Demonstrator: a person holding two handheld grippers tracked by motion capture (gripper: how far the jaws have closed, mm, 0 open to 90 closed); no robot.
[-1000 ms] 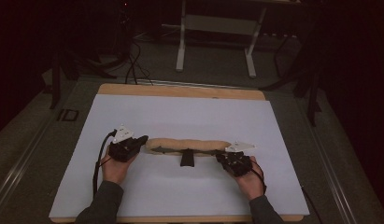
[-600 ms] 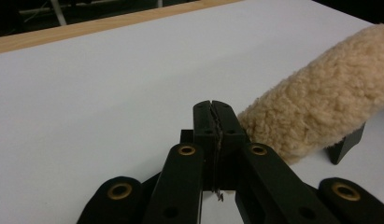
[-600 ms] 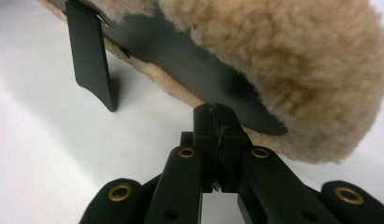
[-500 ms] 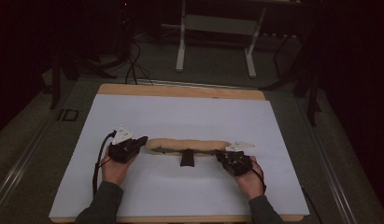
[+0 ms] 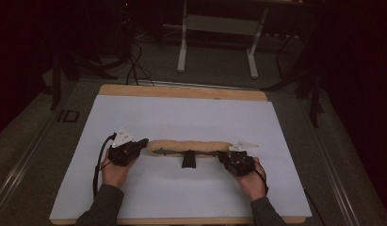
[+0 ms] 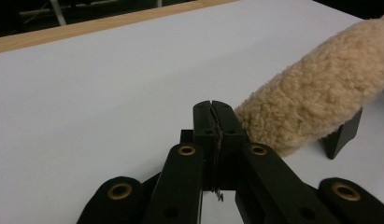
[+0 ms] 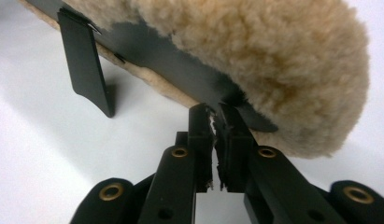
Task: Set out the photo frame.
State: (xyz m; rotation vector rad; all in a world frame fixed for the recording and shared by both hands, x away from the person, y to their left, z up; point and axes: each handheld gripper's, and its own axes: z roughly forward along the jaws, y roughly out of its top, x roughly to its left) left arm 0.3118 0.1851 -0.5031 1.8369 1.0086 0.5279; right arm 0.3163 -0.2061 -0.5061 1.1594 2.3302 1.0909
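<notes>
A long tan fleece roll (image 5: 189,147) lies across the white sheet (image 5: 181,113), with a black strip (image 7: 166,56) along its underside and a black tab (image 5: 189,161) sticking out at the middle. My left gripper (image 5: 145,142) is at the roll's left end. Its jaws are pressed together in the left gripper view (image 6: 212,107), with the fleece (image 6: 320,93) lying against the right jaw. My right gripper (image 5: 220,157) is at the roll's right end. In the right gripper view its tips (image 7: 216,112) are nearly together and pinch the lower edge of the black strip.
The white sheet covers a wooden table whose edge (image 5: 181,92) shows at the back. Beyond it, on the dark floor, stand a grey metal frame (image 5: 219,28) and loose cables (image 5: 134,66). Open sheet lies behind the roll and in front of it.
</notes>
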